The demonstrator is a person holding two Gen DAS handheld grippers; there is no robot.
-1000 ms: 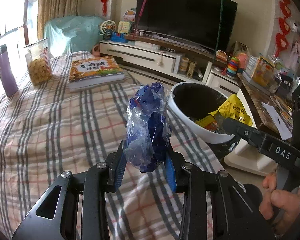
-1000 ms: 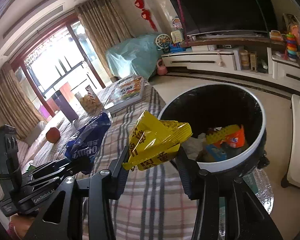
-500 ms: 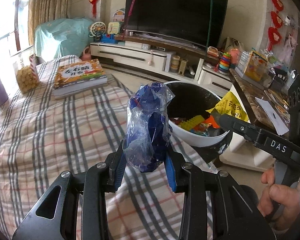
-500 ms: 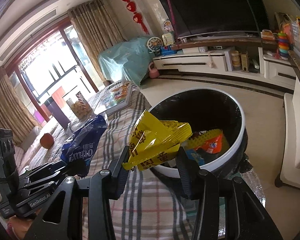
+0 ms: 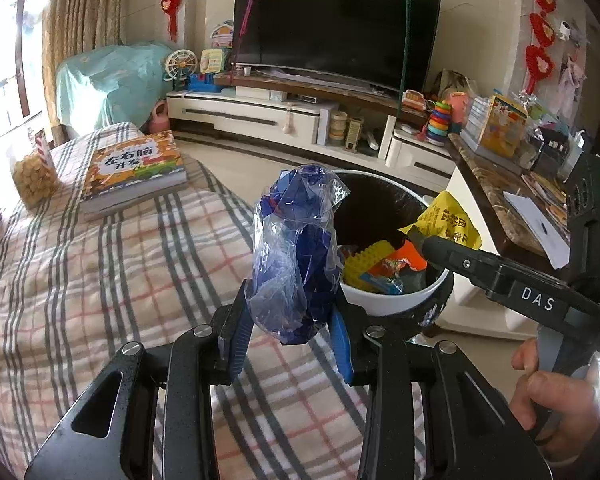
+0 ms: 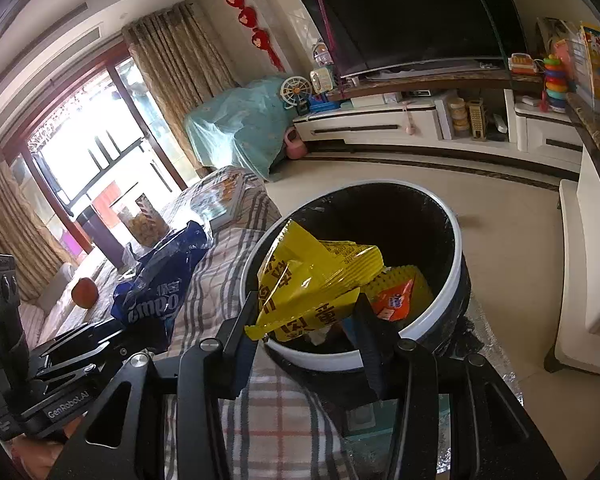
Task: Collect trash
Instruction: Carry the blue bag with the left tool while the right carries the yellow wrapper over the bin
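Note:
My left gripper (image 5: 288, 328) is shut on a crumpled blue plastic wrapper (image 5: 296, 248), held upright above the plaid tablecloth, just left of the trash bin (image 5: 396, 304). The wrapper also shows in the right wrist view (image 6: 160, 284). My right gripper (image 6: 308, 320) is shut on a yellow snack wrapper (image 6: 312, 276), held over the near rim of the white-rimmed black bin (image 6: 456, 280). The yellow wrapper (image 5: 448, 220) shows over the bin in the left wrist view. The bin holds yellow and orange trash (image 6: 396, 292).
A book (image 5: 132, 172) and a clear snack jar (image 5: 32, 172) lie on the plaid-covered table (image 5: 100, 280). An orange fruit (image 6: 85, 293) sits farther back. A TV stand (image 5: 300, 120) and a marble-topped counter (image 5: 500, 184) border the floor beyond the bin.
Both grippers have moved closer to the bin with their wrappers held. The yellow wrapper now hangs over the bin's rim; the bin looks larger in both views.

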